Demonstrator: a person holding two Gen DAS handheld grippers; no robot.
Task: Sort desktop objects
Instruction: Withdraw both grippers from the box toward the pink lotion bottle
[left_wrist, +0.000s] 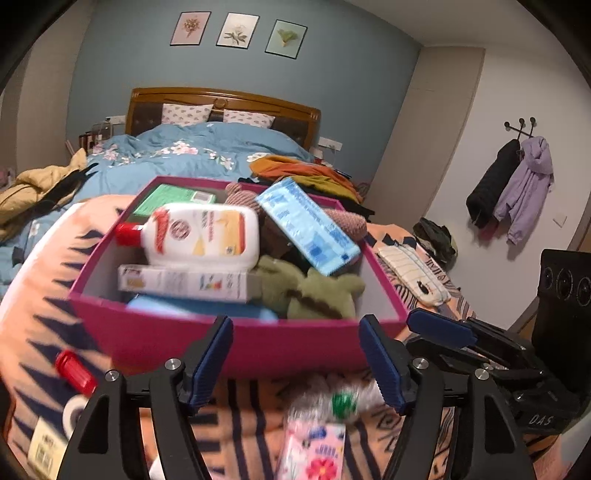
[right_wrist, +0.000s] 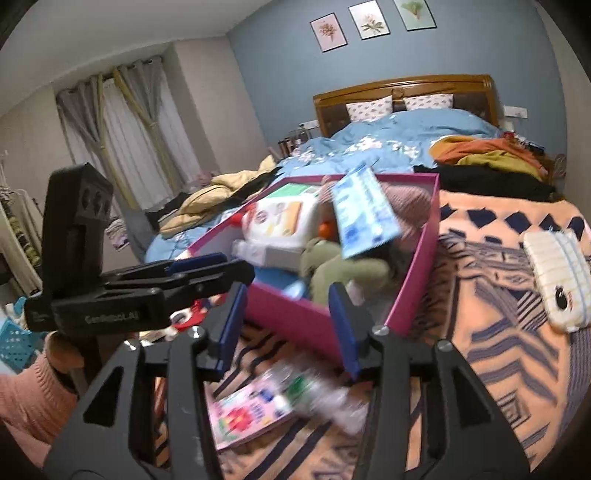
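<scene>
though mostly filled, pink box (left_wrist: 236, 343) awaits bottle (right_wrist: 317, 398), pink pack (right_wrist: 243, 413); both tongs (left_wrist: 295, 362) (right_wrist: 284, 325) open, empty.

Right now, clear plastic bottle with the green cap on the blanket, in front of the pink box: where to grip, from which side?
Grip the clear bottle across its round body, mid-length, coming down from above. It lies on its side on the blanket, partly over the pink floral pack, so a low sideways approach would likely snag. Blur hides finer detail.
</scene>
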